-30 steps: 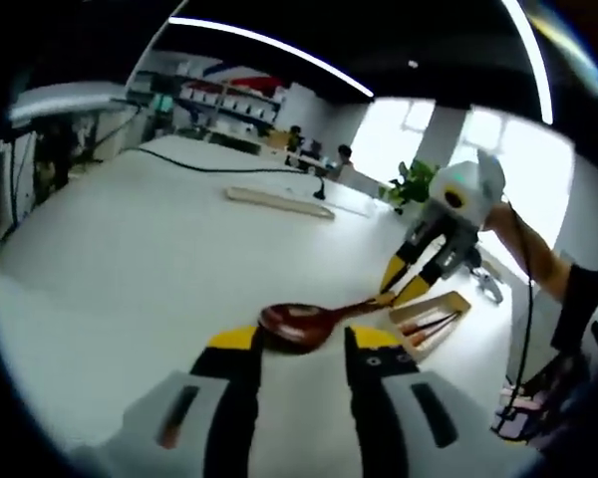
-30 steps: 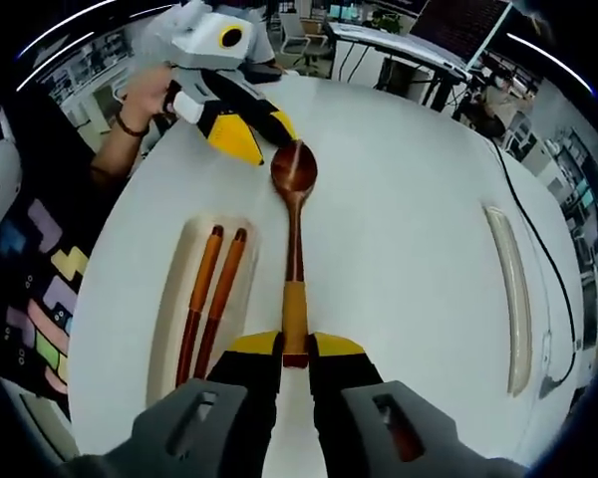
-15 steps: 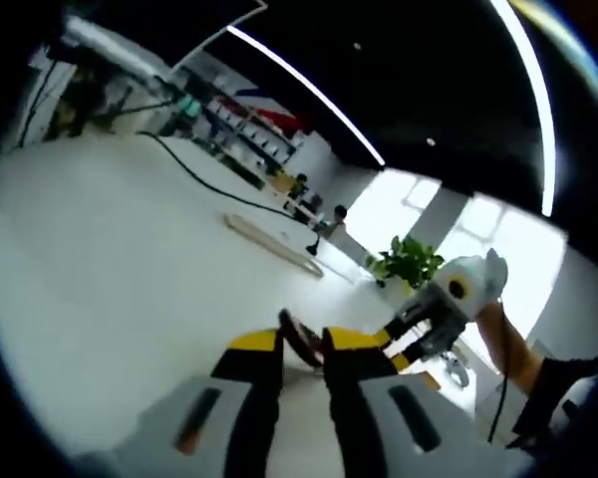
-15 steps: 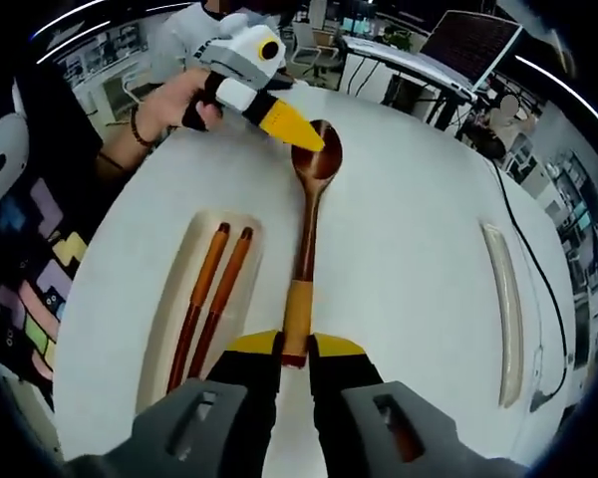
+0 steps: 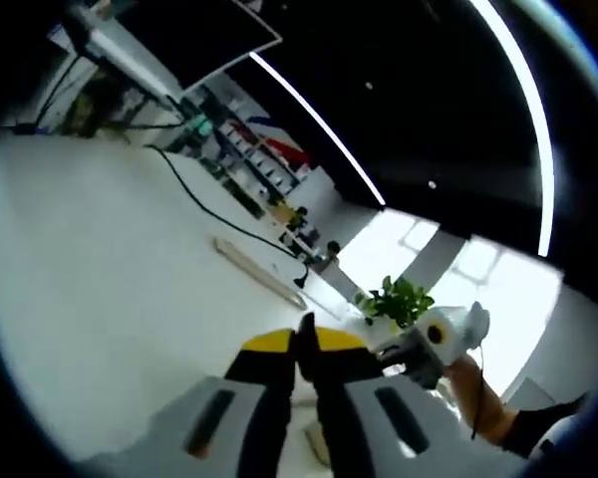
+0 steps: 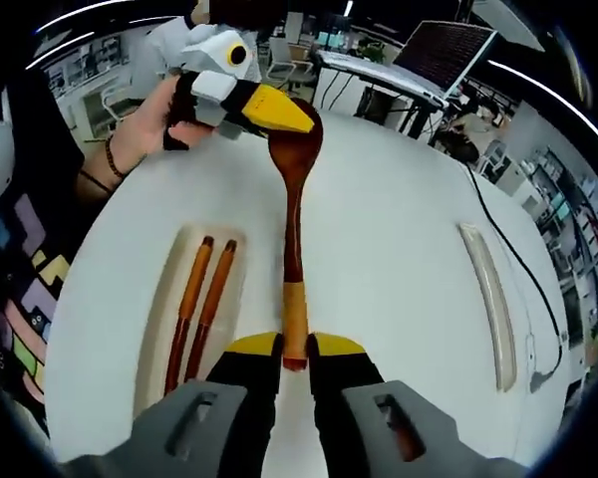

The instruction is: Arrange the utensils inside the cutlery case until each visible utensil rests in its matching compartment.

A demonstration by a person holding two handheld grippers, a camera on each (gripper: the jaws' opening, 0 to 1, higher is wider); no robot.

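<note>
A long wooden spoon [image 6: 292,219] hangs above the white table [image 6: 399,249], held at both ends. My right gripper [image 6: 294,351] is shut on the yellow-wrapped end of its handle. In the right gripper view my left gripper [image 6: 295,123] comes in from the upper left, shut on the spoon's bowl. In the left gripper view the bowl's dark edge [image 5: 306,329] stands between the closed tips of my left gripper [image 5: 305,345], and the right gripper [image 5: 397,357] is beyond, to the right. The pale cutlery case [image 6: 157,299] lies left of the spoon with two brown chopsticks [image 6: 201,299] in it.
A long pale tray [image 6: 486,299] lies on the table to the right, seen further off as the pale tray [image 5: 257,271]. A black cable [image 6: 503,239] runs past it. A person's hand [image 6: 145,129] holds the left gripper. Desks and a plant [image 5: 399,299] stand beyond the table.
My left gripper has closed on the spoon's bowl and tilted upward. The bowl end has risen off the table. My right gripper keeps its hold on the handle.
</note>
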